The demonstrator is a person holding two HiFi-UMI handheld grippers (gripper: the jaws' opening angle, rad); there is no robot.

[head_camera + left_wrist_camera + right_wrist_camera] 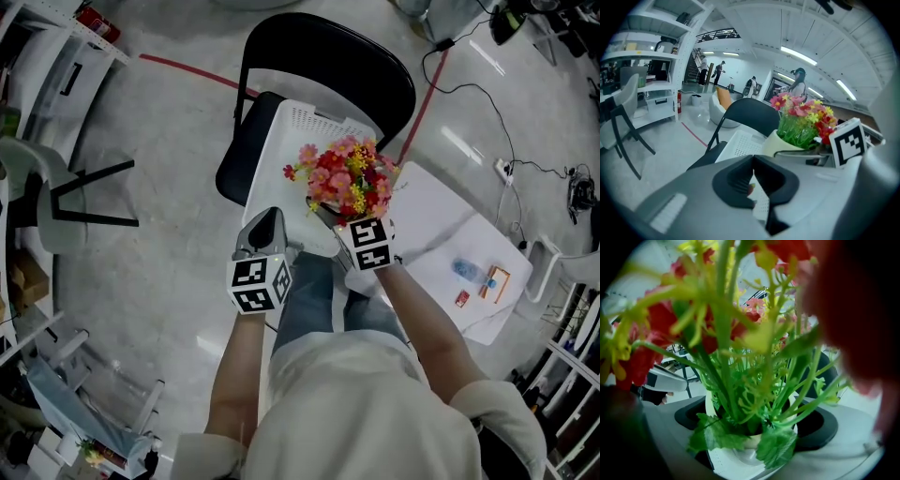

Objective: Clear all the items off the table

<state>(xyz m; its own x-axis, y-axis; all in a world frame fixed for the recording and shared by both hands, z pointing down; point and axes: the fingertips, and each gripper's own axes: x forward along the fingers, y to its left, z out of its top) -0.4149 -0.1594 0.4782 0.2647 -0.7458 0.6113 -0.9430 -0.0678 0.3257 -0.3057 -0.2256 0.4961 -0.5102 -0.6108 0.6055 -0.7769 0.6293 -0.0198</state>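
A cream pot of red, pink and yellow artificial flowers (pixel 349 178) hangs over a white perforated basket (pixel 300 127) that rests on a black folding chair (pixel 323 56). My right gripper (pixel 326 214) is shut on the pot, its jaws on either side of the pot's wall (pixel 740 459), and stems fill that view. My left gripper (pixel 267 220) is beside it on the left, shut with nothing in it (pixel 752 180). From the left gripper view the pot (pixel 776 145) is ahead and to the right, above the basket (pixel 740 143).
A white table (pixel 431 225) lies to the right, with a blue item (pixel 465 270), an orange-edged card (pixel 495 281) and a small red item (pixel 462 298) on it. Cables run over the floor at upper right. Shelving and chair legs stand on the left.
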